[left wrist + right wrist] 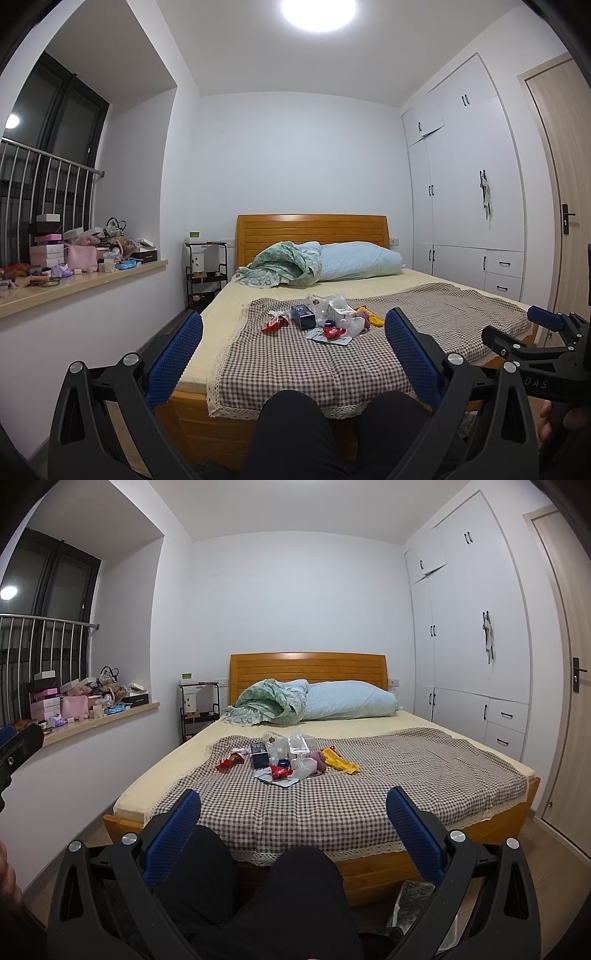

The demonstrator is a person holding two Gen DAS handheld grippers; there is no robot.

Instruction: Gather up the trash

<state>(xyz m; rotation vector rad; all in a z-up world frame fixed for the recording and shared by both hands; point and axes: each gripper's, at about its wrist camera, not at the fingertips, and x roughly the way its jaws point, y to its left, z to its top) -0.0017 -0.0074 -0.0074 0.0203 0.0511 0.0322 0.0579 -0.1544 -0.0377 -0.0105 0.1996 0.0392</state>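
A pile of trash (pixel 325 317) (pixel 286 762) lies on the checked cloth (pixel 332 354) (pixel 332 797) in the middle of the bed: a red wrapper (pixel 275 324) (pixel 229 761), a dark blue box (pixel 303 315) (pixel 259 757), clear plastic bags, a white carton and a yellow wrapper (pixel 340 762). My left gripper (pixel 293 354) is open, held well short of the pile above the bed's foot. My right gripper (pixel 293 830) is open too, equally far back. Nothing sits between either pair of blue pads. The right gripper (pixel 543 332) also shows at the right edge of the left wrist view.
The person's dark-trousered knees (pixel 295 424) (pixel 280 886) fill the foreground. A rolled quilt and pillow (pixel 321 264) lie at the wooden headboard. A cluttered windowsill (pixel 81 258) runs along the left; white wardrobes (pixel 469 192) and a door stand right. A patterned bag (pixel 413 904) lies on the floor.
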